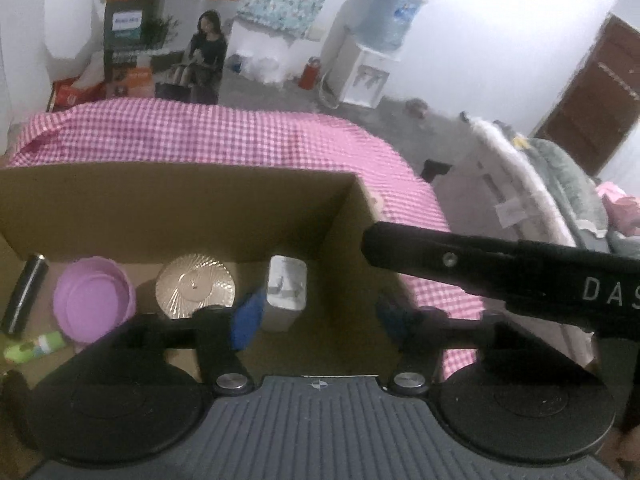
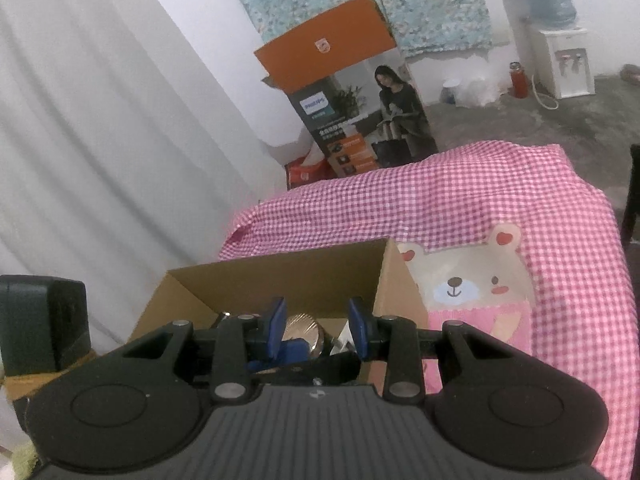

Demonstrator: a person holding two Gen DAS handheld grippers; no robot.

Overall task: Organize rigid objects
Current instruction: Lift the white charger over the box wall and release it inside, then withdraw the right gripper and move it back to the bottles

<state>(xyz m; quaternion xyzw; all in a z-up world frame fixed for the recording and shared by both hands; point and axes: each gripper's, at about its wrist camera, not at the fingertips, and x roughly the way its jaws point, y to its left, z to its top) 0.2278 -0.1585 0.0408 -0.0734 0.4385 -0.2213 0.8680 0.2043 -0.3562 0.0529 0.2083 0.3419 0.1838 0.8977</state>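
Observation:
An open cardboard box (image 1: 180, 208) sits on a pink checked cloth (image 1: 224, 136). On its floor lie a black cylinder (image 1: 24, 296), a purple round lid (image 1: 94, 300), a gold ribbed disc (image 1: 195, 290), a white adapter (image 1: 285, 296) and a green tube (image 1: 34, 346). My left gripper (image 1: 318, 320) hangs open over the box's right end, nothing between its blue pads (image 1: 246, 320); the adapter lies just beyond the left pad. My right gripper (image 2: 317, 330) stands over the box (image 2: 280, 280) with a narrow gap between its pads and holds nothing. Through that gap the gold disc (image 2: 302, 330) shows.
A black bar lettered "DAS" (image 1: 520, 272) crosses the right of the left wrist view above the cloth. A dark boxy object (image 2: 44, 324) stands left of the box. Behind are a printed carton (image 2: 360, 120), a white curtain (image 2: 100, 140) and a water dispenser (image 2: 560, 60).

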